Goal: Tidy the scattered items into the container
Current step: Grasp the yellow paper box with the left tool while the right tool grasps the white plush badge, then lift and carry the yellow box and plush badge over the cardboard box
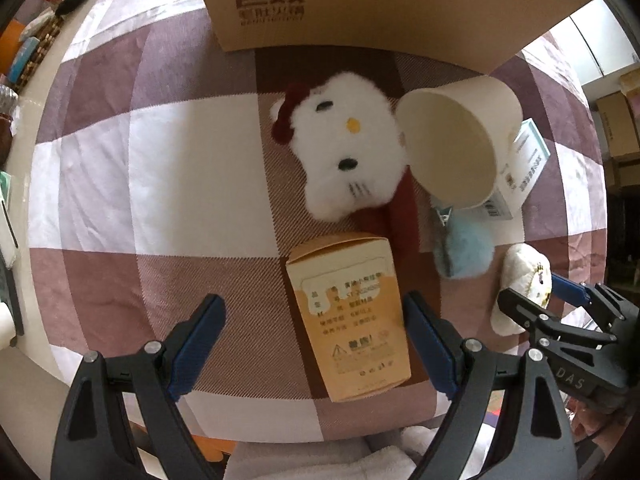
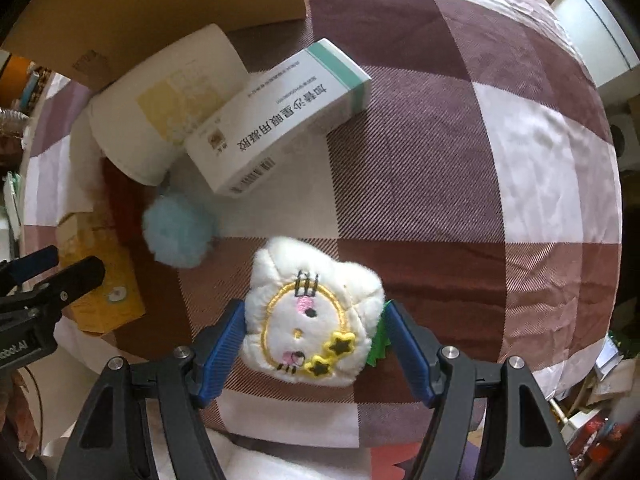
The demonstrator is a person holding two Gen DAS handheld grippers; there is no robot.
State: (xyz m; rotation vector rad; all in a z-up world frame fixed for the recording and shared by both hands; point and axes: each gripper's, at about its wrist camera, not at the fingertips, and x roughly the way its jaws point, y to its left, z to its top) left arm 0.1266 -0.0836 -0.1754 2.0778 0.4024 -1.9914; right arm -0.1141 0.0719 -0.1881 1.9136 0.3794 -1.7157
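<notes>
My left gripper points down, open, astride an orange carton lying flat; its right pad is close to the carton's edge and its left pad stands well clear. My right gripper is open around a small white plush with yellow stars, a pad close on each side, the plush not squeezed. The cardboard box container stands at the far edge. In front of it lie a white cat plush, a tipped paper cup, a white medicine box and a blue pompom.
Everything lies on a maroon-and-white checked cloth. The left gripper shows at the right wrist view's left edge. Cluttered shelves run along the far left, and cartons stand at the right beyond the table.
</notes>
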